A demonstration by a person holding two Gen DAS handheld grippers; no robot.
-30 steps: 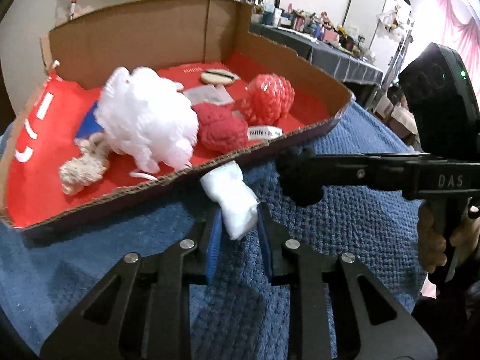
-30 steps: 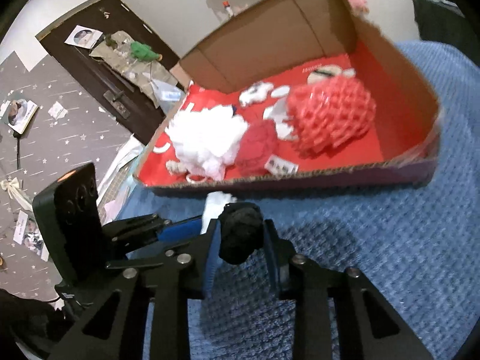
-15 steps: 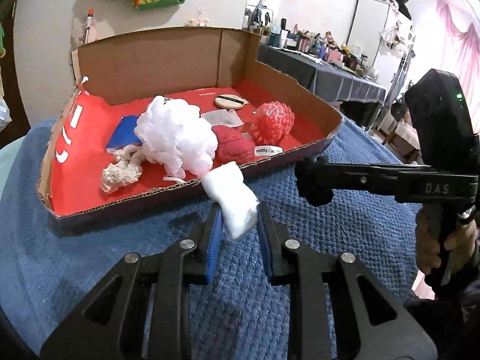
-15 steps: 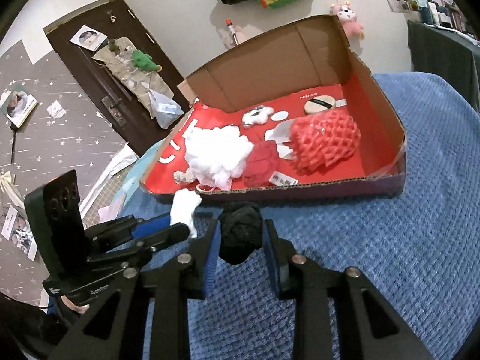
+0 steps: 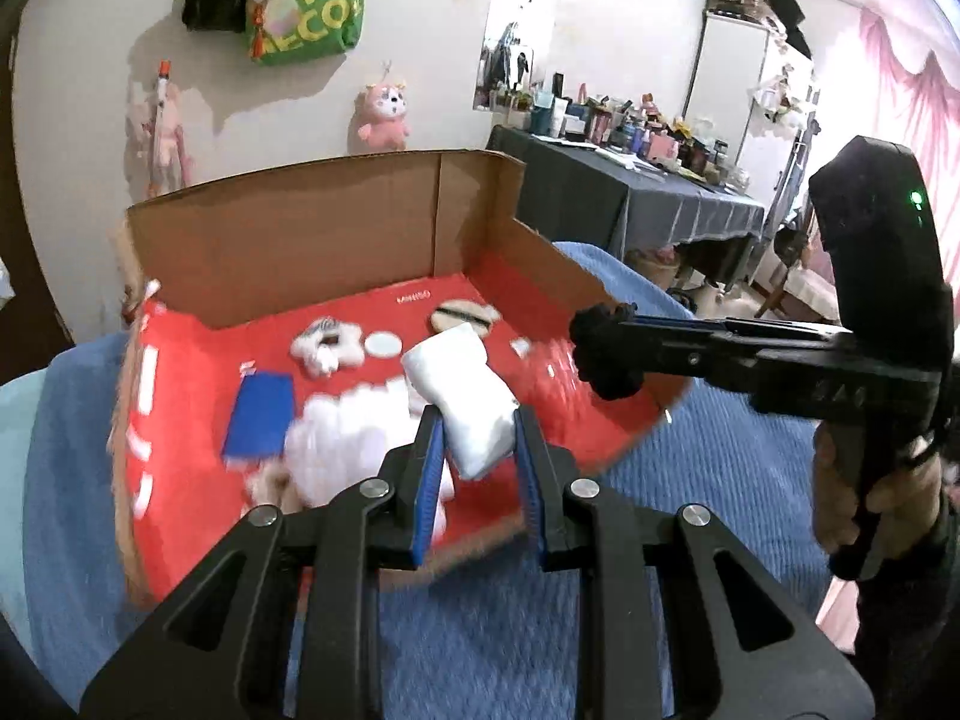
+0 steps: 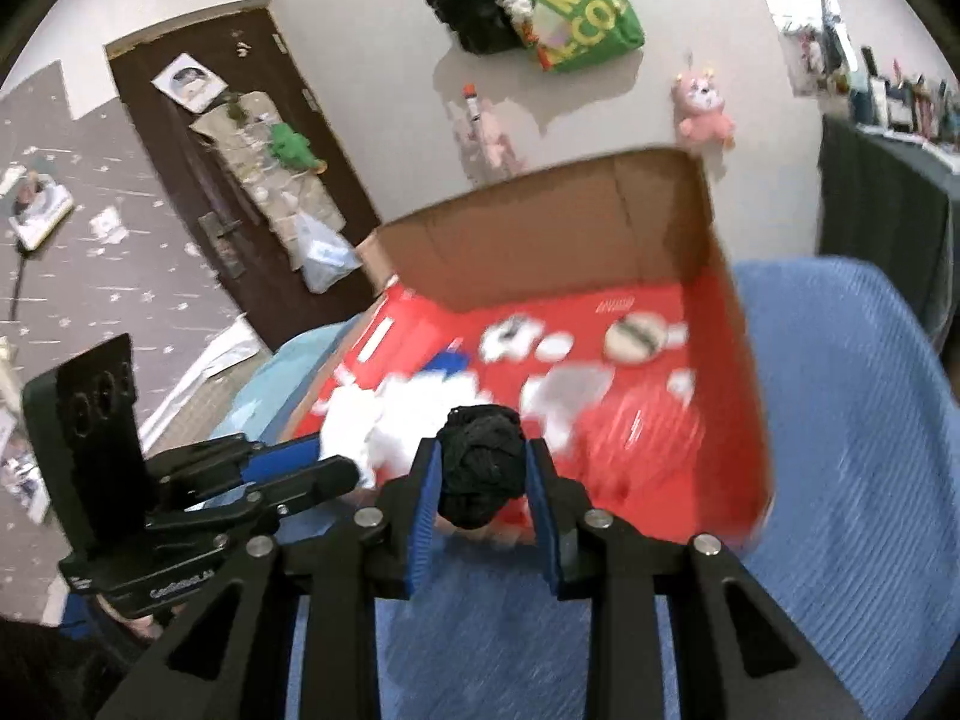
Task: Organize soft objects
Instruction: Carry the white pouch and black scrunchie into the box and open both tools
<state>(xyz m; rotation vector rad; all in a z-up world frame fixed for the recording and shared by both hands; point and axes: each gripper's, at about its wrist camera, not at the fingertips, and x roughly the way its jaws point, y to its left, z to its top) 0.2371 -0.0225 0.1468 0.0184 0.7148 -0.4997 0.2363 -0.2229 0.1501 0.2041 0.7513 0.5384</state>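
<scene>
Now the left gripper [image 5: 477, 441] clamps a white pad [image 5: 459, 396] and the right gripper [image 6: 480, 474] a black ball [image 6: 478, 465] above the box [image 5: 312, 252], so releasing both inside likely comes next.

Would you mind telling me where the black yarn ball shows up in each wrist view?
Left wrist: black yarn ball right of centre, at the tip of the right gripper reaching in from the right.
Right wrist: low centre, clamped between that gripper's own blue pads.
Shared landmark: the cardboard box with a red floor.
</scene>
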